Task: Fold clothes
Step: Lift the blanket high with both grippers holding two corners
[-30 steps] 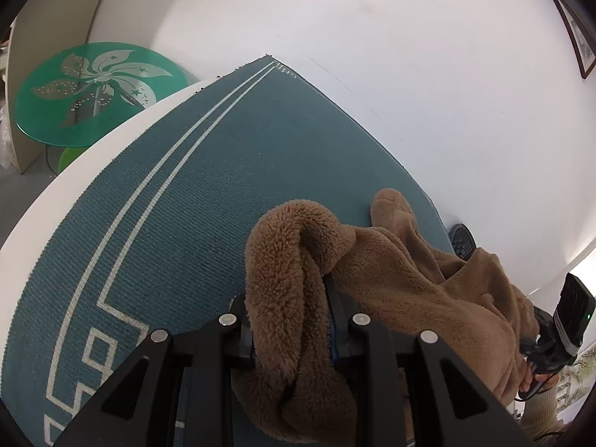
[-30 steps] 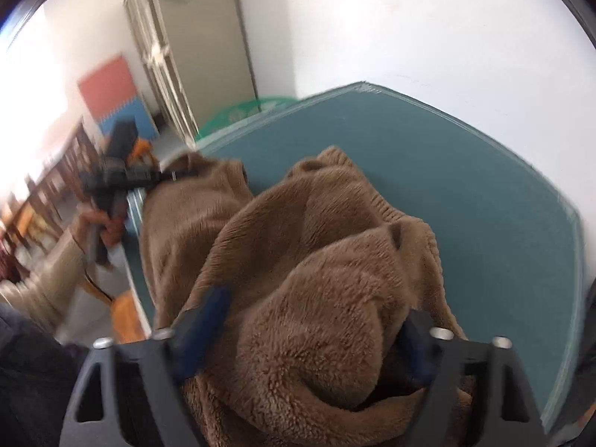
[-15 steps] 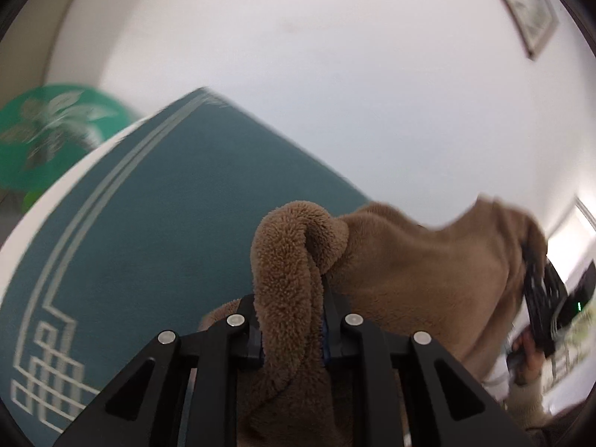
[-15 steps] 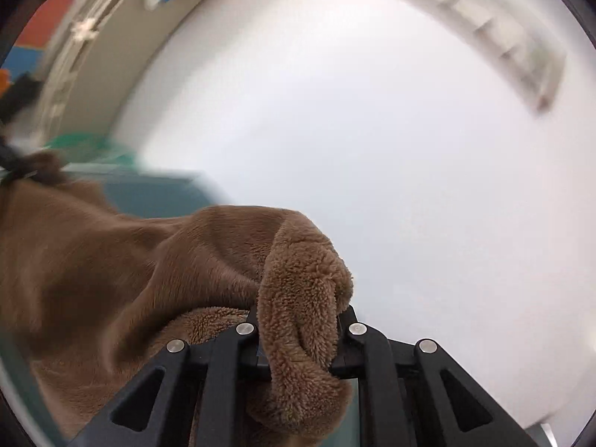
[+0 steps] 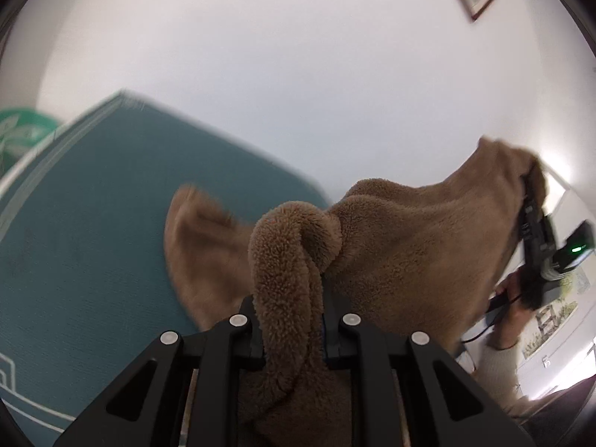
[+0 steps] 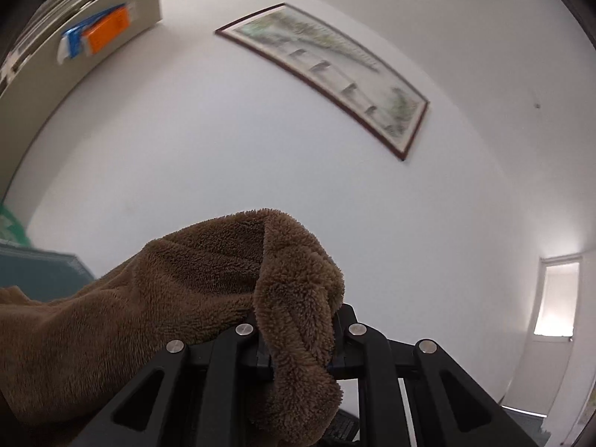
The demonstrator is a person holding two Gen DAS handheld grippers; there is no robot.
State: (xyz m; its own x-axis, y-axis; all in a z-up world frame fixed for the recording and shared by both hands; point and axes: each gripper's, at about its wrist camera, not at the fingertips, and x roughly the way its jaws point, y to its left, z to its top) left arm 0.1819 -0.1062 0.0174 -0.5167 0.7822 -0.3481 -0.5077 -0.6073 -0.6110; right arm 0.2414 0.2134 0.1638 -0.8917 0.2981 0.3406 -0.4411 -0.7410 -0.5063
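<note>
A brown fleece garment (image 5: pixel 409 246) hangs stretched in the air between my two grippers, above the teal mat (image 5: pixel 93 223). My left gripper (image 5: pixel 290 320) is shut on a bunched fold of it, which bulges up over the jaws. A loose flap (image 5: pixel 201 260) dangles to the left, blurred. In the right wrist view my right gripper (image 6: pixel 298 339) is shut on another thick fold of the fleece garment (image 6: pixel 167 290) and points up toward the wall. The left wrist view shows the right gripper (image 5: pixel 532 223) at the garment's far high corner, with a hand (image 5: pixel 510 298) holding it.
The teal mat with white border lines covers a white table. A green round table (image 5: pixel 22 130) stands beyond its far left corner. A framed picture (image 6: pixel 335 70) hangs on the white wall, a grey cabinet (image 6: pixel 56 56) stands at left, and a bright doorway (image 6: pixel 558 298) is at right.
Both grippers rose and lifted the fleece off the mat. The right gripper closed on its fold and tipped up from the table toward the wall. The garment now stretches between them.
</note>
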